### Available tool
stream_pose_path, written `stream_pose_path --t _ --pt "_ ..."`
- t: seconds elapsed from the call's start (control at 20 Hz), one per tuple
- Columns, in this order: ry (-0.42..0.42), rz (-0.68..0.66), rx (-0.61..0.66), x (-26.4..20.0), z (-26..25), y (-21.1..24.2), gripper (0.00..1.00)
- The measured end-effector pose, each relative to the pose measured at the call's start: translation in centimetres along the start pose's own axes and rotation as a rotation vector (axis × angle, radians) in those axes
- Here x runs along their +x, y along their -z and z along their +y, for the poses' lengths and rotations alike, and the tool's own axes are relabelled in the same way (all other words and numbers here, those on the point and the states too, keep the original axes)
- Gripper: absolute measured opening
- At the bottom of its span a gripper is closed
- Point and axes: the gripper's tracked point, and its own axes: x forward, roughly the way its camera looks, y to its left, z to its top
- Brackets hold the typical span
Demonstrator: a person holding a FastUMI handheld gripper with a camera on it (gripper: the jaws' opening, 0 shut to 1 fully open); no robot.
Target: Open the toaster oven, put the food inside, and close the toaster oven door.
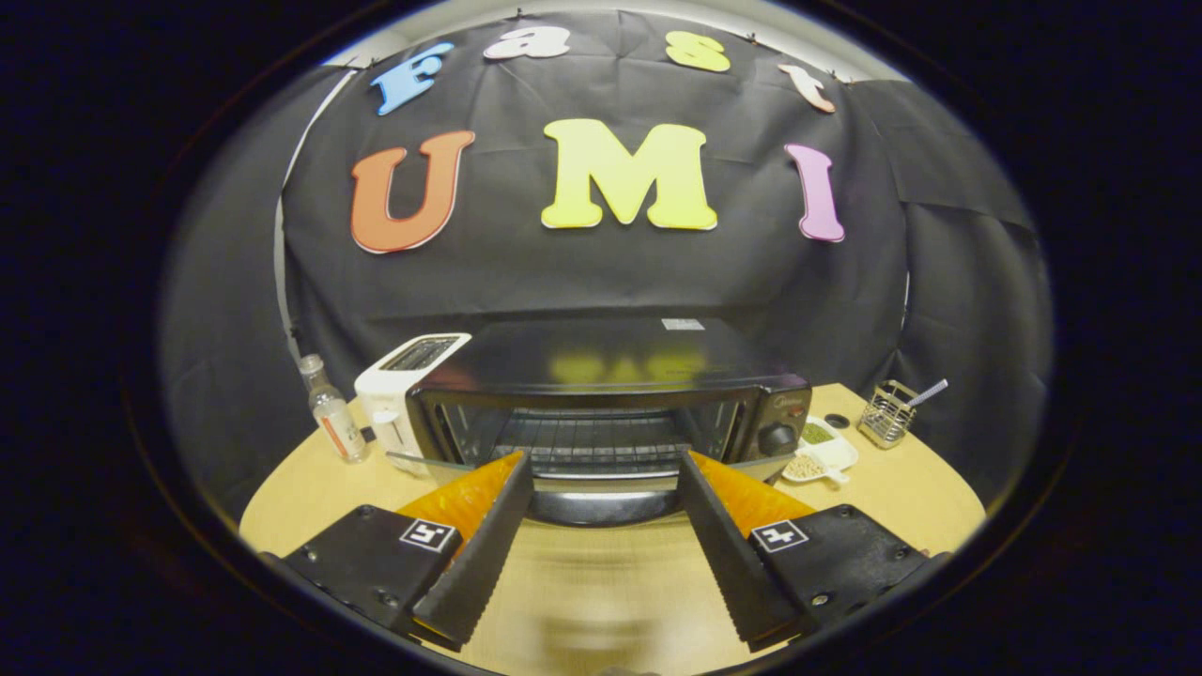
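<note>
Gripper view shows us holding the gripper with its jaws spread wide and empty, squared up to the toaster oven just ahead on the surface, its door already dropped open between them, presumably ready for food.

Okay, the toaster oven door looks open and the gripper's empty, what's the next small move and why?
Probably back away from the toaster oven and go looking for the food. The door hangs open just ahead of the spread, empty gripper, the rack looks bare, and only a small dish of grains sits beside the oven.
</note>
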Motion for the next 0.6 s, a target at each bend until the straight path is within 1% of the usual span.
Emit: stream_pose_path --t 0.3,0.6 --pt "-0.019 0.072 -0.015 -2.2 -0.2 4.8 0.99" --pt "-0.008 0.102 -0.031 -2.9 -0.4 7.1 0.99"
